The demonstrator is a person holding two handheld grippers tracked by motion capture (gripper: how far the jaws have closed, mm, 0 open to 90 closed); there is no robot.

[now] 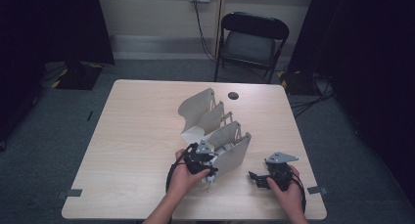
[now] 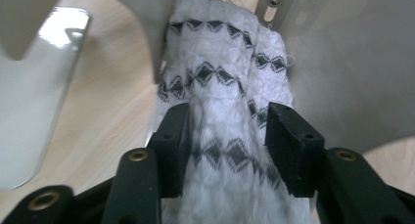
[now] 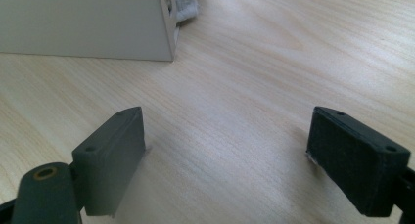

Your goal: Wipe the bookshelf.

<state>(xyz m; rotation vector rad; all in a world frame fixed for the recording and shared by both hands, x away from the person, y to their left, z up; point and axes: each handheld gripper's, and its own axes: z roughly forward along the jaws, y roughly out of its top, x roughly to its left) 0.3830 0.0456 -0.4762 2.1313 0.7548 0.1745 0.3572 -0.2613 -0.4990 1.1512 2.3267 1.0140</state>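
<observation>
A: Item one — white knitted cloth with black diamond bands (image 2: 222, 87), soft and limp. Where did it lie?

B: In the nearest slot of the grey folding metal rack of upright panels (image 1: 215, 123), between two panels, one end trailing back toward the hand. The rack stood mid-counter on the pale wood-grain counter (image 1: 137, 136).

A: Item two — left gripper (image 2: 230, 141)?

B: Partly open, one pad on each side of the cloth. The left pad lay against the fabric; whether the right one still touched it, I could not tell. It read as a release rather than a grip.

A: Item three — right gripper (image 3: 225, 150)?

B: Wide apart, holding nothing, low over bare counter just beside the rack's corner.

A: Handling note for the step?

B: In my judgement: open fully before drawing back, and withdraw straight along the slot — loose knit snags easily on pad edges and could be dragged out. The idle gripper could steady the outer panel.
</observation>
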